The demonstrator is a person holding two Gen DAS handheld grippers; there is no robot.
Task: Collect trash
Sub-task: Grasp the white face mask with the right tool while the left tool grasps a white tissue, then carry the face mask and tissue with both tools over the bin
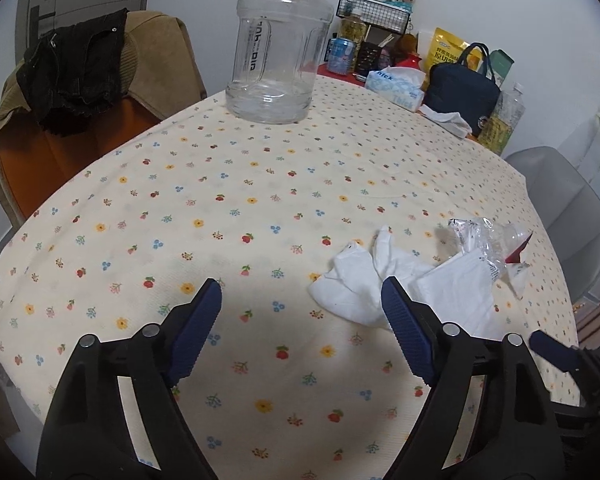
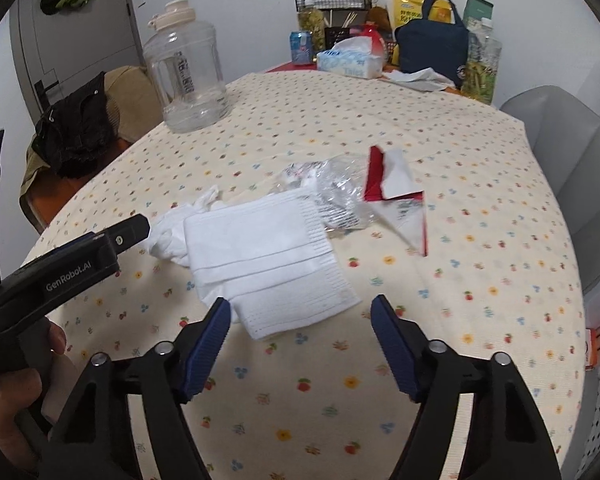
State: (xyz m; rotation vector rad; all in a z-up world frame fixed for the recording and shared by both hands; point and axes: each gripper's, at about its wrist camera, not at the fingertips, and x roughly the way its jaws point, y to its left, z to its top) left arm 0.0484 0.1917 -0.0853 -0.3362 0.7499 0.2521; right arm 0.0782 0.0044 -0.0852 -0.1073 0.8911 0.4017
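Floral tabletop (image 2: 480, 220) is carrying trash at centre-right. Both tongs, left (image 1: 302, 330) and right (image 2: 300, 346), are hanging open and empty. Folded tissue (image 2: 260, 248) is looking light and limp; its near edge is likely offering the best pinch.

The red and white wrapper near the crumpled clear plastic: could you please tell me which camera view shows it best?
The right wrist view: the red and white wrapper lies open and unobstructed beyond the folded white tissue. In the left wrist view only a sliver of the wrapper shows near the table's edge, mostly hidden behind the clear plastic.
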